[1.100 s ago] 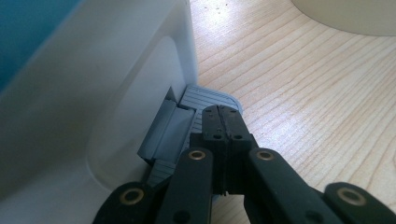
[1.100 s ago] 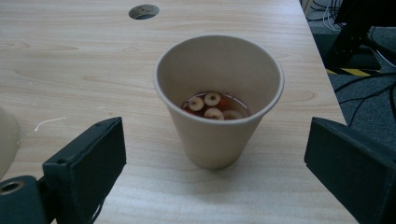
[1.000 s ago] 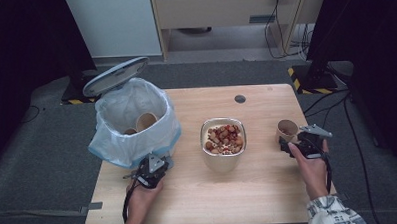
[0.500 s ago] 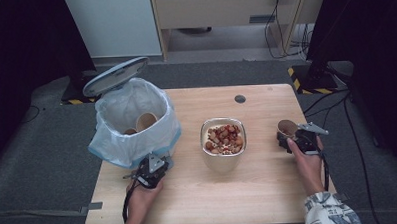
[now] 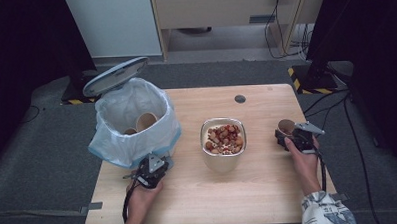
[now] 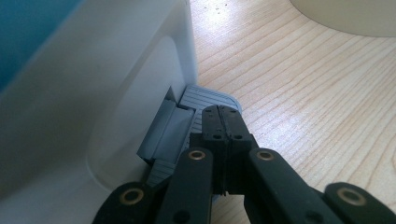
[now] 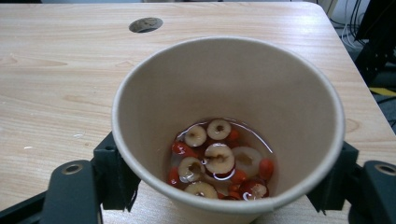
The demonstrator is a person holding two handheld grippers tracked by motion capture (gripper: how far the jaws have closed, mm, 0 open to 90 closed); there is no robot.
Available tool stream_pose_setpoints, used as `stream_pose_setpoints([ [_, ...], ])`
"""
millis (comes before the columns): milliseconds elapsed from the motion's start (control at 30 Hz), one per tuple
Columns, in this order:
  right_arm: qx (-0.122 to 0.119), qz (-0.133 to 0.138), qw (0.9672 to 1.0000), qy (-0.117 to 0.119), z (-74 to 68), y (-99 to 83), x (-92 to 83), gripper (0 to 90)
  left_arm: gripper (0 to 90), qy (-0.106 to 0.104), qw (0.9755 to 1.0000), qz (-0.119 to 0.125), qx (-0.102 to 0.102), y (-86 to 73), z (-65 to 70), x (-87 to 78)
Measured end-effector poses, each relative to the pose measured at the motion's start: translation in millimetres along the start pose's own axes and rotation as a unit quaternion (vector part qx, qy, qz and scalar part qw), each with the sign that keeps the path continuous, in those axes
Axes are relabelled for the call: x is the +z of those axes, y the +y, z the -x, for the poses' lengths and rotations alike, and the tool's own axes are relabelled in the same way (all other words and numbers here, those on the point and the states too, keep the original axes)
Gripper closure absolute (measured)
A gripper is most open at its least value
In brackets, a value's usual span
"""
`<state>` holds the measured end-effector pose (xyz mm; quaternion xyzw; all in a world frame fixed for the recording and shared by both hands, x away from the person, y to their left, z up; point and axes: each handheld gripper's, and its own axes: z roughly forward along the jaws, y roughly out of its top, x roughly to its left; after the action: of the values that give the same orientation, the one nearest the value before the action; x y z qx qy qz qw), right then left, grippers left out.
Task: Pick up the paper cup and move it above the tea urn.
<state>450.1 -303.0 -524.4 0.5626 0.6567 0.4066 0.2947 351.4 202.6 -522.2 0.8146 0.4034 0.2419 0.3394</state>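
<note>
Your right gripper point(image 5: 289, 135) has just been closing its jaws around the paper cup point(image 7: 228, 126), and in the right gripper view the black pads sit against the cup's wall on both sides, so you have it gripped. That cup stands on the wooden table point(image 5: 269, 189) near its right edge, well apart from the metal bowl point(image 5: 223, 146) of reddish scraps in the middle.

Treat the cup as light but soft: thin tan paper, tapered, with a rolled rim, and it will likely buckle if you squeeze harder. It holds a little liquid with sliced dates and red berries at the bottom, so keep it upright and move smoothly; tipping it would probably spill. Gripping on the wall below the rim, as you do now, looks sound.

Your left gripper point(image 5: 151, 170) is fully shut with nothing between its jaws; its tips rest on the ribbed grey pedal point(image 6: 205, 100) at the foot of the white bin point(image 5: 134, 125). The bin's lid point(image 5: 115, 76) is raised, its plastic liner is glossy and crinkled, and other cups lie inside.
</note>
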Motion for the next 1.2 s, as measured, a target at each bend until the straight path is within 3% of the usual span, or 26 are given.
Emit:
stream_pose_setpoints([
  [367, -0.042, 0.018, 0.9987, 0.022, -3.5, 10.6, -13.4, 29.1, 89.1, 0.0, 1.0, 0.001, -0.001, -0.1, 0.2, 0.1],
  [433, -0.059, 0.019, 0.9978, 0.026, -5.3, 15.9, -17.4, 29.2, 89.1, 0.0, 1.0, 0.001, -0.001, -0.1, 0.3, 0.1],
  [633, -0.079, 0.021, 0.9956, 0.044, -8.0, 38.5, -29.5, 29.3, 89.1, -0.001, 1.0, 0.001, -0.002, -0.1, 0.2, 0.1],
  [900, -0.088, 0.014, 0.9926, 0.083, -7.3, 63.4, -39.0, 29.5, 89.1, -0.001, 1.0, 0.001, -0.001, 0.0, 0.4, 0.3],
  [1200, -0.116, 0.003, 0.9879, 0.103, -8.9, 85.8, -48.3, 29.5, 89.1, -0.001, 1.0, 0.001, -0.001, 0.1, 0.8, 0.4],
])
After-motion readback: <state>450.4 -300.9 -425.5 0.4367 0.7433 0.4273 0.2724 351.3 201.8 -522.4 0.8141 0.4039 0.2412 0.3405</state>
